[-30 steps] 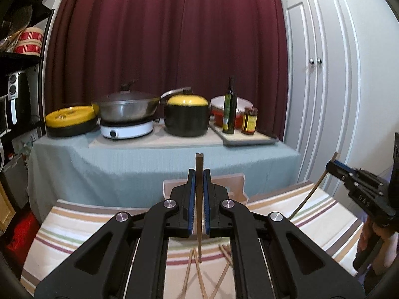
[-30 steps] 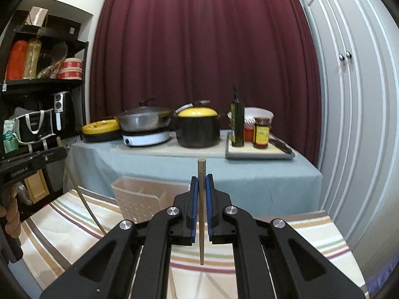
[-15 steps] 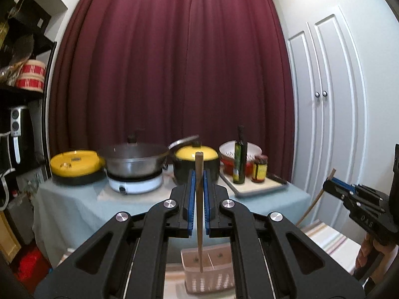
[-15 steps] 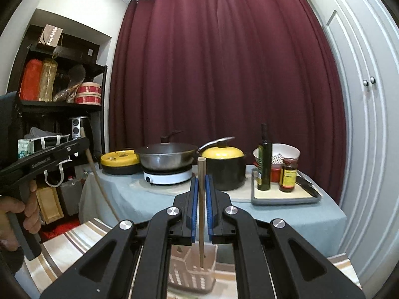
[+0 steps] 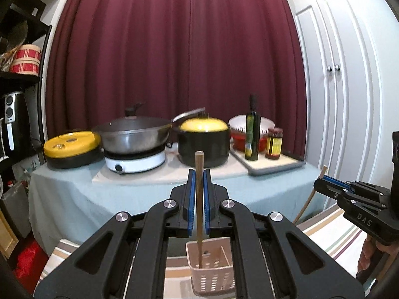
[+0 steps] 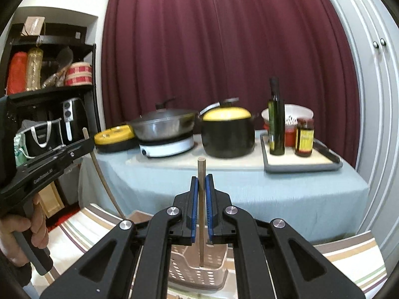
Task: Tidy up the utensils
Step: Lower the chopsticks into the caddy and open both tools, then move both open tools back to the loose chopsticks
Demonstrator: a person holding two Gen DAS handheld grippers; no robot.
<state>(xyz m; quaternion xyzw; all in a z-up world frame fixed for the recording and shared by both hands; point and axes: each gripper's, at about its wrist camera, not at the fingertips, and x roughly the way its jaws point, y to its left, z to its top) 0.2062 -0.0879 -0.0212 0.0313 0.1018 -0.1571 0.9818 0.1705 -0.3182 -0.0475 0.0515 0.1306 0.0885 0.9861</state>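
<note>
Two wooden chopsticks (image 5: 198, 199) (image 6: 201, 214) upright, lower tips over pink perforated holder (image 5: 212, 277).

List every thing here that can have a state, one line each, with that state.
left gripper: shut on a chopstick
left chopstick: upright, lower tip over the basket
right gripper: shut on a chopstick
right chopstick: upright, lower tip over the basket
utensil basket: upright on the striped cloth
wok: lidded, on the white cooker
black pot: yellow lid on
cabinet doors: closed
</note>
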